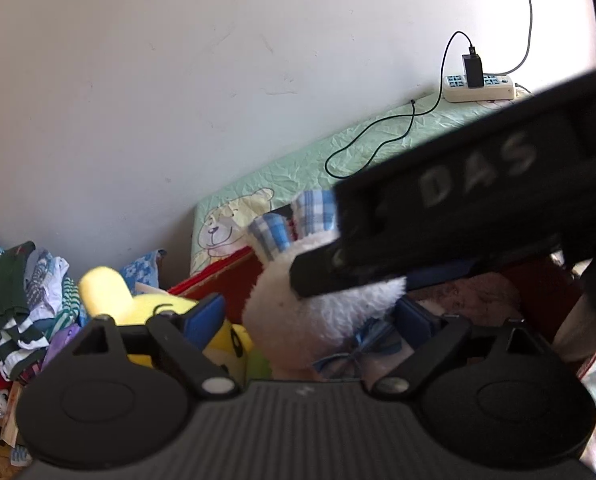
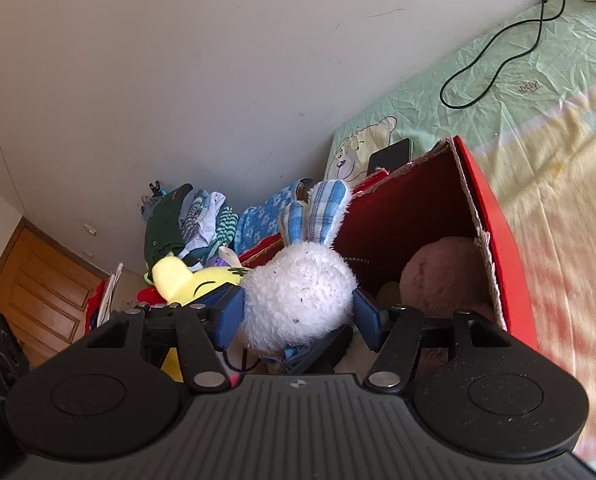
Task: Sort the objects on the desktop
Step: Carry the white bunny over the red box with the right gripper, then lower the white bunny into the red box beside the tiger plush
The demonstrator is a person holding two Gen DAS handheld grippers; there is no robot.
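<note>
A white plush rabbit (image 2: pixel 298 292) with blue checked ears sits between the blue pads of my right gripper (image 2: pixel 298 314), which is shut on its head above the open red box (image 2: pixel 493 216). In the left wrist view the same rabbit (image 1: pixel 321 308) lies between the blue pads of my left gripper (image 1: pixel 309 320), whose jaws stand wide and show no squeeze on it. The black body of the right gripper (image 1: pixel 477 196) crosses above the rabbit. A yellow plush toy (image 2: pixel 194 280) lies left of the rabbit. A pink plush (image 2: pixel 441 276) lies inside the box.
The box stands on a bed with a green and yellow sheet (image 2: pixel 517 92). A phone (image 2: pixel 389 156) lies behind the box. A black cable (image 2: pixel 493 64) runs to a power strip (image 1: pixel 479 88). Folded clothes (image 2: pixel 190 224) are piled by the wall at left.
</note>
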